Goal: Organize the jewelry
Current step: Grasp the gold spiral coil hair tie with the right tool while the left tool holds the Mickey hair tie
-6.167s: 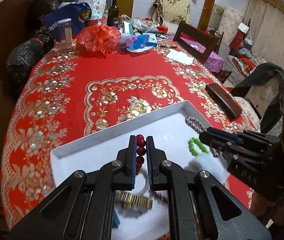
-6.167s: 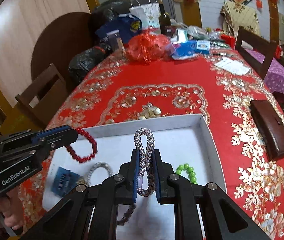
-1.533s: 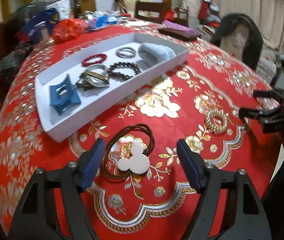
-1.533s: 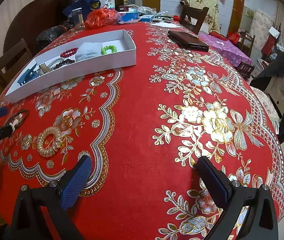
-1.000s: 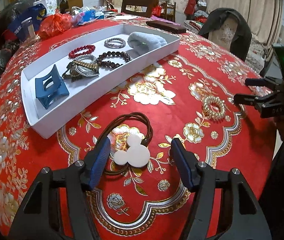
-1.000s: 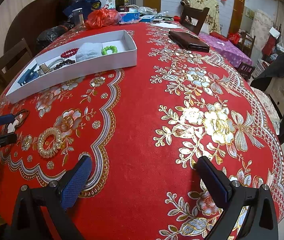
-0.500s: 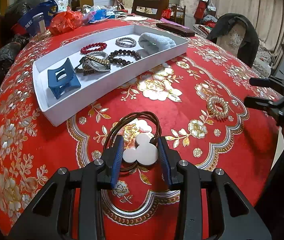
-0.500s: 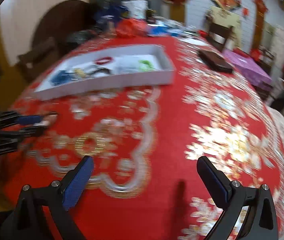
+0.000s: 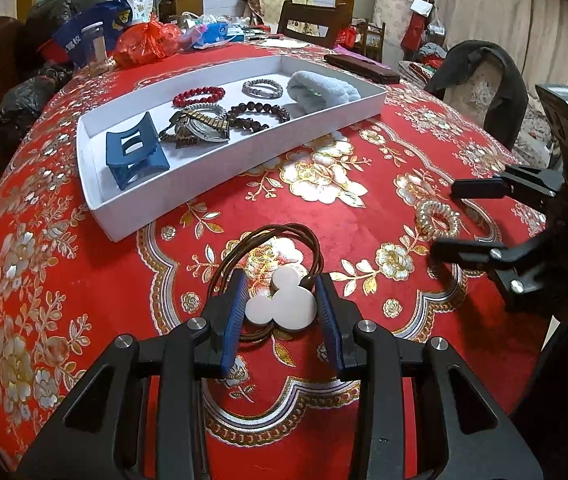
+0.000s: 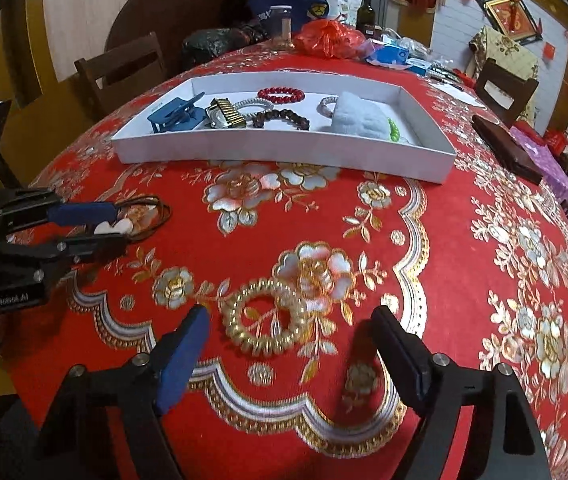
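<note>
A brown hair tie with a white mouse-shaped charm [image 9: 284, 304] lies on the red tablecloth. My left gripper [image 9: 280, 284] is shut on the charm, one pad against each side; the right wrist view shows the left gripper [image 10: 119, 226] from the side. A gold spiral hair tie [image 10: 260, 346] lies between the jaws of my right gripper [image 10: 291, 314]. Those jaws are closing, and the pads stand clear of the tie. The white tray [image 9: 204, 184] behind holds a blue claw clip [image 9: 136, 156], a watch [image 9: 200, 128], bead bracelets and a pale towel [image 9: 321, 90].
A dark wallet [image 10: 507, 148] lies right of the tray. Bags, a jar and a bottle [image 9: 168, 0] crowd the table's far end. Wooden chairs stand around, one draped with a black jacket [image 9: 479, 80]. The table's rounded edge runs just below both grippers.
The left jaws have narrowed from wide apart onto the white charm. The right gripper has swung left across the table to the gold spiral tie, and its jaws have begun to narrow.
</note>
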### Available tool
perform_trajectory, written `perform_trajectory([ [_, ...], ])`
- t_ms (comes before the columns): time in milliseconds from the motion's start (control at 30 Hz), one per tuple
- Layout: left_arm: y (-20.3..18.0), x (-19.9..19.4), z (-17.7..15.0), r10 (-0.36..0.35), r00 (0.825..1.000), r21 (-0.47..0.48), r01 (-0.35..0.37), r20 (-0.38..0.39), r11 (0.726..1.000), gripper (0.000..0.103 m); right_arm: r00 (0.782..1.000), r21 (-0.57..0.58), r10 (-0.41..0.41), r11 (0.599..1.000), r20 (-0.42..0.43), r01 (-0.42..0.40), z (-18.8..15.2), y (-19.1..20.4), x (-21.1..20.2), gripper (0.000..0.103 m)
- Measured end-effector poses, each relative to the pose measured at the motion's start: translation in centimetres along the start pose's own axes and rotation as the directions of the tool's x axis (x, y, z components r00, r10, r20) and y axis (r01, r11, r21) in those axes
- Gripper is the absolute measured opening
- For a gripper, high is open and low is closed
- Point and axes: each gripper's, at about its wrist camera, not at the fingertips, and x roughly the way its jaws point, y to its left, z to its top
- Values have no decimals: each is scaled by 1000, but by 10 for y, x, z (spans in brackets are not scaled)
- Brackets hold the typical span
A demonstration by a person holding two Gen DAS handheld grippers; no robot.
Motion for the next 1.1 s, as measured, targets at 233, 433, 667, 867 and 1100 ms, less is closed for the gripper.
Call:
perform_trajectory([
  [233, 1, -1, 0, -6, 1000, -13, 6, 5, 1000, 33, 999, -6, 41, 999, 34, -41, -1, -1, -6, 33],
  [433, 4, -3, -1, -12, 1000, -24, 12, 9, 1000, 33, 992, 41, 77, 996, 98, -81, -3, -10, -23, 32],
  [667, 10, -5, 8, -15, 1000, -69, 15, 7, 997, 33, 988, 66, 85, 993, 126, -94, 4, -9, -30, 32],
  [867, 8, -30, 31, -17, 997, -88, 23, 73, 996, 33, 986, 112, 71, 990, 153, -88, 12, -15, -37, 32],
  [1100, 2, -50, 44, -13, 993, -74, 22, 119, 997, 34, 984, 138, 59, 987, 168, -82, 16, -19, -42, 32],
])
